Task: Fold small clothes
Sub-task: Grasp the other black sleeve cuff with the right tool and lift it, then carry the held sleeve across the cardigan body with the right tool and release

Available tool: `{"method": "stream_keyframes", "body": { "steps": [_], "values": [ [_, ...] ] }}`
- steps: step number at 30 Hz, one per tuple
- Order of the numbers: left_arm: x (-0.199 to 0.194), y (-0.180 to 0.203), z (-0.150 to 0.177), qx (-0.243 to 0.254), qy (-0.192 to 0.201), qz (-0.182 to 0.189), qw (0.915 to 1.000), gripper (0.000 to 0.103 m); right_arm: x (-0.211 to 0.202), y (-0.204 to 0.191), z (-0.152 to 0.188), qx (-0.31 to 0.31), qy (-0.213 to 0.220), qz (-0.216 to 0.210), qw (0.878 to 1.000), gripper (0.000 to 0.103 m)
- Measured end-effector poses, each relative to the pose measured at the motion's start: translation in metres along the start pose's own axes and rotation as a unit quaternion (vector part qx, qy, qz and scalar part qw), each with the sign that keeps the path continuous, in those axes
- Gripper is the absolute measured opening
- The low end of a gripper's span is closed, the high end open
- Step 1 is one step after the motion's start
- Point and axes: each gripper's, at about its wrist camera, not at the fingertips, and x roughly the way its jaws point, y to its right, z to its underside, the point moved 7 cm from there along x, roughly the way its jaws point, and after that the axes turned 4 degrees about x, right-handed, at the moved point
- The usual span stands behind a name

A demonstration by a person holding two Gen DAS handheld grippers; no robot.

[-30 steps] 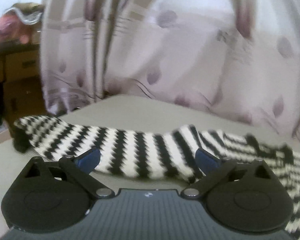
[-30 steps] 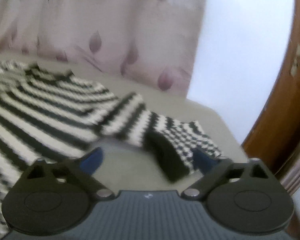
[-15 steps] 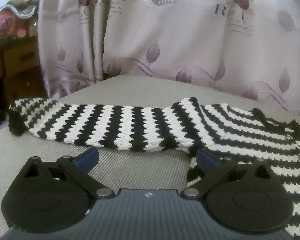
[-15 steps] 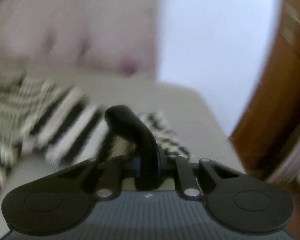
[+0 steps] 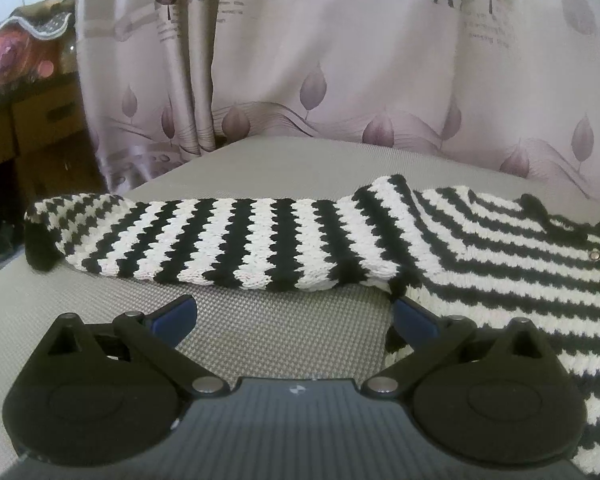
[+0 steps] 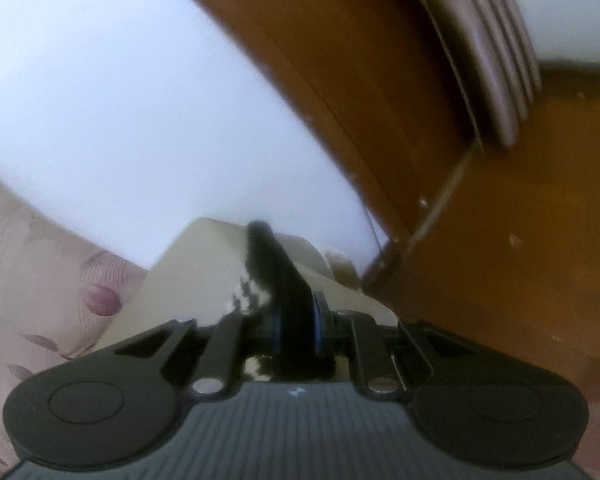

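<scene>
A small black-and-white striped knit sweater (image 5: 480,248) lies flat on the grey table (image 5: 268,332). Its left sleeve (image 5: 204,244) stretches out to the left and ends in a black cuff (image 5: 38,252). My left gripper (image 5: 294,318) is open and empty, low over the table just in front of that sleeve. My right gripper (image 6: 296,320) is shut on the black cuff of the other sleeve (image 6: 278,276) and holds it lifted and tilted. The rest of the sweater is out of the right wrist view.
A pale curtain with leaf prints (image 5: 340,80) hangs behind the table. A wooden cabinet (image 5: 40,128) stands at the far left. In the right wrist view a brown wooden door frame (image 6: 380,100) and a white wall (image 6: 140,100) fill the background.
My right gripper closed on the right sleeve's black cuff and lifted it, swinging the view up and to the right. My left gripper drew back slightly from the left sleeve and stayed open.
</scene>
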Motion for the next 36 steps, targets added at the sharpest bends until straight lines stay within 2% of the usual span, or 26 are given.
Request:
{"method": "stream_keyframes", "body": {
  "steps": [3,5,6,7,8,10,11,15,17,18,19,20,21,24,31,33,36],
  "values": [
    [0.001,0.000,0.000,0.001,-0.003,0.001,1.0000,0.103,0.006,0.020,0.007,0.029,-0.003,0.010,1.000,0.014],
    [0.001,0.000,0.000,0.000,-0.004,0.001,1.0000,0.103,0.007,0.025,0.007,0.056,0.003,-0.020,0.998,0.017],
    [0.002,0.000,0.000,0.000,-0.005,0.001,1.0000,0.103,0.003,0.032,0.007,0.087,0.006,-0.038,0.995,0.022],
    [0.002,0.000,0.000,0.000,-0.005,0.001,1.0000,0.103,0.001,0.040,0.005,0.119,0.006,-0.053,0.992,0.032],
    [0.002,0.000,0.000,0.000,-0.004,0.002,1.0000,0.103,-0.003,0.045,0.004,0.130,0.005,-0.059,0.990,0.039],
    [0.002,0.000,0.001,0.000,-0.004,0.004,1.0000,0.103,-0.009,0.047,0.005,0.106,0.009,-0.049,0.993,0.072],
    [0.001,0.000,0.001,0.000,-0.004,0.003,1.0000,0.103,-0.011,0.049,0.006,0.097,0.007,-0.046,0.994,0.076],
    [0.001,-0.001,0.001,0.000,-0.004,0.003,1.0000,0.103,-0.013,0.049,0.013,0.095,-0.011,-0.048,0.994,0.077],
    [0.001,-0.001,0.002,0.000,-0.004,0.003,1.0000,0.103,-0.009,0.047,0.017,0.087,-0.016,-0.034,0.996,0.075],
    [0.001,-0.001,0.002,0.001,-0.005,0.003,1.0000,0.103,-0.008,0.043,0.018,0.076,-0.013,-0.042,0.996,0.067],
    [0.002,-0.001,0.002,0.002,-0.007,0.002,1.0000,0.103,-0.006,0.036,0.020,0.057,-0.011,-0.044,0.997,0.046],
    [0.002,0.000,0.002,0.003,-0.009,0.001,1.0000,0.103,0.003,0.030,0.022,0.033,-0.013,-0.040,0.999,0.036],
    [0.003,0.000,0.002,0.003,-0.010,0.002,0.9999,0.103,0.007,0.024,0.024,0.014,-0.016,-0.031,0.999,0.028],
    [0.003,-0.001,0.002,0.003,-0.011,0.002,0.9999,0.103,0.012,0.016,0.024,-0.001,0.001,-0.026,1.000,0.012],
    [0.003,-0.004,0.002,-0.015,-0.010,0.009,0.9998,0.103,-0.018,0.029,0.016,0.044,0.044,-0.046,0.997,0.010],
    [0.003,-0.004,0.002,-0.017,-0.010,0.011,0.9997,0.103,-0.026,0.031,0.019,0.043,0.043,-0.050,0.997,0.010],
    [0.002,-0.004,0.001,-0.017,-0.008,0.011,0.9998,0.103,-0.023,0.032,0.023,0.040,0.026,-0.029,0.998,0.010]
  ]
}}
